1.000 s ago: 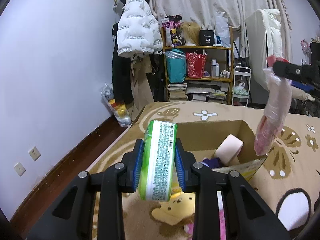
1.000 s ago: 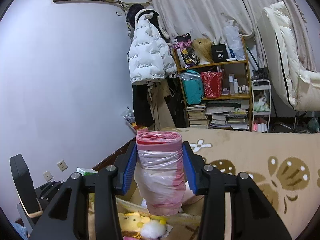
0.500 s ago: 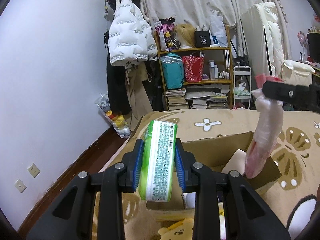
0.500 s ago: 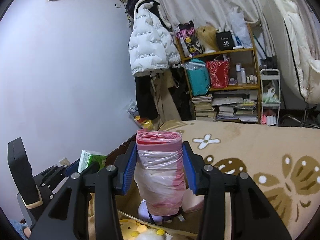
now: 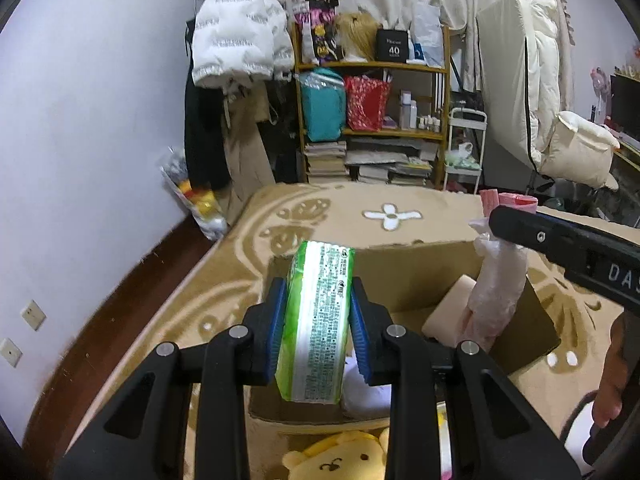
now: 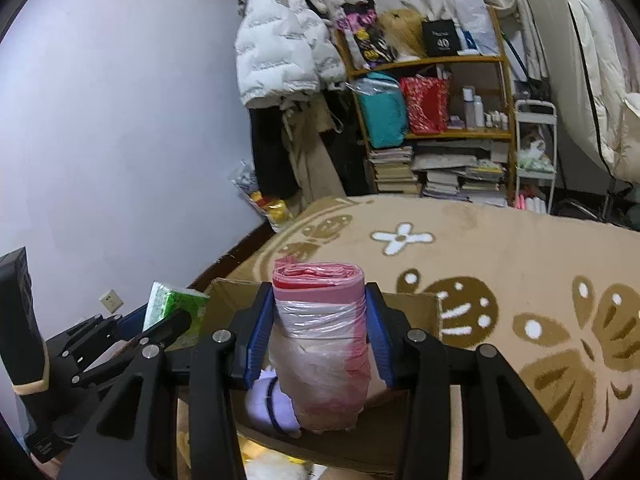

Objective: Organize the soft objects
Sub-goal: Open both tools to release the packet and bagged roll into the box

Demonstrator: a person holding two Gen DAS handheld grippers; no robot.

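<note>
Both grippers have closed in over the box since a second ago, the pink roll now hanging above its right side instead of out past its rim. The tissue pack [image 5: 316, 320], green and white, sits pinched broadside between the blue pads of the left gripper [image 5: 318, 326], held upright above the near-left part of the box [image 5: 404, 276]. It looks light and squashy, its film wrap likely slick, so a flat grip across the broad faces seems the safest hold. The bag roll [image 6: 320, 344], pink plastic wound in clear film, is clamped in the right gripper [image 6: 320, 340] by its upper part, its lower end drooping loose; it too should be light and crushable, and best gripped at its firmer, tightly wound top.

Inside the open cardboard box lie a pale pink block [image 5: 448, 316] against the right wall and a white soft item [image 6: 266, 404] with a dark band; the rest of the contents are hidden by the grippers. A yellow plush [image 5: 344, 458] lies just outside the box's near wall, on the beige patterned blanket [image 6: 520, 264]. Behind stand a cluttered shelf [image 5: 372, 120] and a hanging white jacket [image 5: 236, 40].
</note>
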